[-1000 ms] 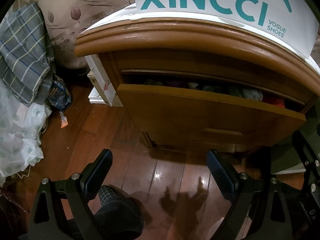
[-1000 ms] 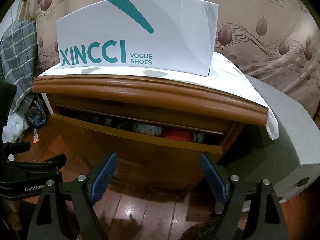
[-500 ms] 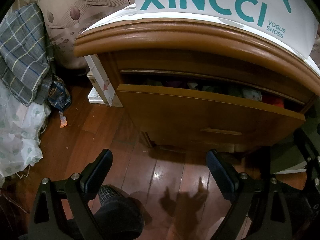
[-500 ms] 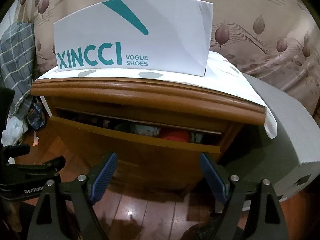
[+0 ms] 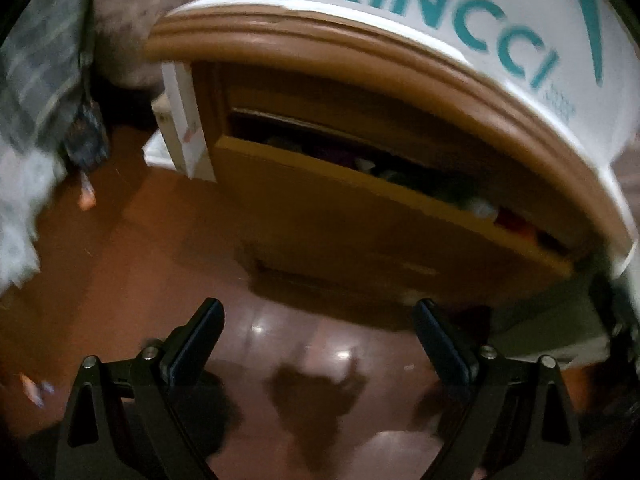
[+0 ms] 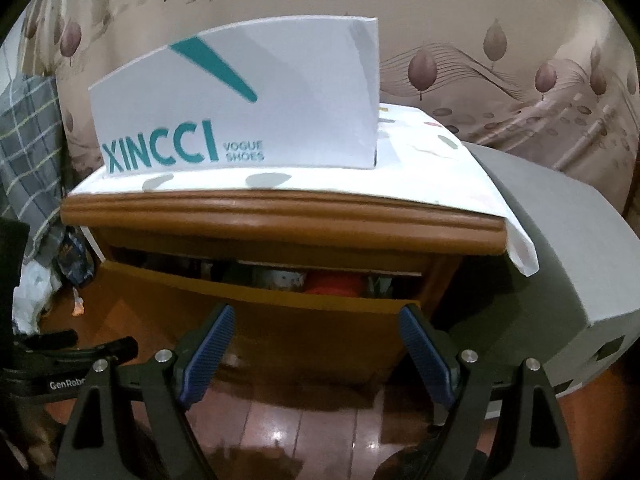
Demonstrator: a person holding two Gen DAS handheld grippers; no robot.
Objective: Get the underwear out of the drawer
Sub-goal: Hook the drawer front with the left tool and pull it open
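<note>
Left wrist view, blurred: left gripper (image 5: pixel 316 332) spread wide, empty, above wooden floor (image 5: pixel 132 248); drawer (image 5: pixel 360 220) partly pulled out, bunched garments (image 5: pixel 484 210) visible in gap. Right wrist view: right gripper (image 6: pixel 316 340) spread wide, empty, facing drawer front; red item (image 6: pixel 334 282) and pale item among contents, underwear not individually identifiable. Approach step judged in hand; next calls for reaching into gap, or widening it.
</note>
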